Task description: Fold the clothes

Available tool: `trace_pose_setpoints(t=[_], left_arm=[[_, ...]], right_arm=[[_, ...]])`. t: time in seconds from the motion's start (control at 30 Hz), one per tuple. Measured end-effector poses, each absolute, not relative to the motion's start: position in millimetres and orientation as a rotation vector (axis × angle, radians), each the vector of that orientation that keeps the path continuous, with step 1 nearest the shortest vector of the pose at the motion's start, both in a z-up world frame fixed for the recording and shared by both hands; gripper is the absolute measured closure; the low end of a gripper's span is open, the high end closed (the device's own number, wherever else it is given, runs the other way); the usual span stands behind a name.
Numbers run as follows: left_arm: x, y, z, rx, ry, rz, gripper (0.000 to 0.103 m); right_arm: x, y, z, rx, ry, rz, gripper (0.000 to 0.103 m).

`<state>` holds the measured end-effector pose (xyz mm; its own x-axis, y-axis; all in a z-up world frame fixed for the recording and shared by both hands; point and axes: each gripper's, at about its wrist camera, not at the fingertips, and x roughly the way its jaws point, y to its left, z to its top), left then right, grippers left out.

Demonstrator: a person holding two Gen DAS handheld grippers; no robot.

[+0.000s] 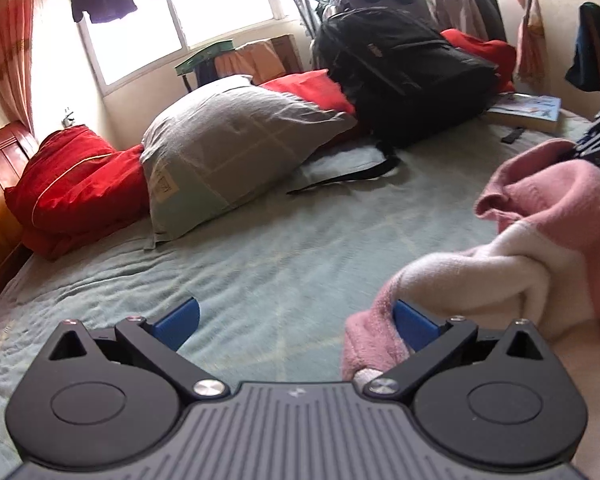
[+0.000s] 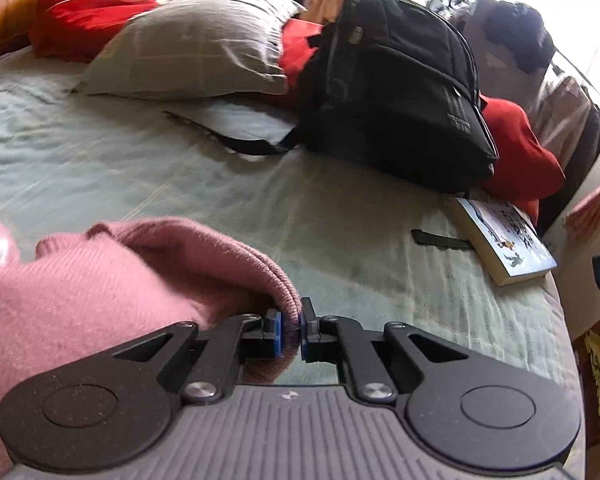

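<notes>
1. Right wrist view: the right gripper [image 2: 290, 328] has its blue pads pressed together on the ribbed hem of a pink sweater [image 2: 100, 280], which spreads away to the left and fills the lower left of the picture.
2. Left wrist view: the left gripper [image 1: 296, 322] has its jaws spread wide, with only bedsheet showing between them. The same sweater, pink with a cream band [image 1: 520, 256], is bunched on the right; a fold of it lies against the right finger [image 1: 414, 326], but nothing is pinched.
3. At the right edge of that view, the sweater's upper end meets a dark object, only partly visible.
4. Beneath both tools lies a pale green bedsheet [image 2: 180, 168], wrinkled.
5. Farther back on the bed: a grey pillow [image 1: 236, 148] leaning on red cushions [image 1: 76, 184], a black backpack [image 2: 396, 80] with a strap trailing over the sheet, and a book [image 2: 504, 240] near the bed's edge.
6. Behind these stands a wooden headboard [image 1: 0, 184], a bright window [image 1: 204, 4] with clothes hanging across it, and striped orange curtains [image 1: 12, 32].
</notes>
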<state>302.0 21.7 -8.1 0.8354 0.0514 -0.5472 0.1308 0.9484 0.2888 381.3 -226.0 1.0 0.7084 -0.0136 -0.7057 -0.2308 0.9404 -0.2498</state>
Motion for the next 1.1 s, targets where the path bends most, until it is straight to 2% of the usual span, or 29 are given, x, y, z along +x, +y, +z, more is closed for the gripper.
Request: trace_pose_setpoints(t=[0.27,0.37,0.43,0.47,0.5,0.57,0.73,0.8,1.1], left_arm=[[315.3,40.2,-15.1,0.252,0.635,-0.067,0.001],[301.8,40.8,-7.4,0.238,0.634,-0.089,0.001],[290.5,40.3,0.8,0.228,0.629,-0.105,0.001],[283.9,39.4,4.9,0.224,0.626,-0.114,0.001],[276.2,37.5,9.0,0.222,0.624,-0.125,0.001],[260.7,33.9,17.3,0.218,0.619,-0.147,0.001],[221.0,16.2,24.9,0.230,0.638,-0.216,0.001],[211.7,7.1,22.3,0.240,0.651,-0.239,0.001],[224.3,-13.7,-24.4,0.309,0.785,-0.118,0.001]], right_arm=[[405.4,-223.1,-15.7,-0.255,0.845,0.145,0.090],[392.1,-225.5,-9.4,-0.235,0.846,0.179,0.073],[379.1,-228.3,-2.0,-0.220,0.840,0.201,0.069],[371.4,-229.8,2.1,-0.214,0.837,0.211,0.060],[363.6,-231.4,6.1,-0.207,0.834,0.221,0.047],[348.1,-234.5,14.1,-0.194,0.828,0.242,0.039],[295.3,-236.9,22.1,-0.192,0.813,0.297,0.038],[274.5,-238.1,20.9,-0.184,0.806,0.307,0.034],[201.1,-246.2,3.8,-0.122,0.798,0.295,0.031]])
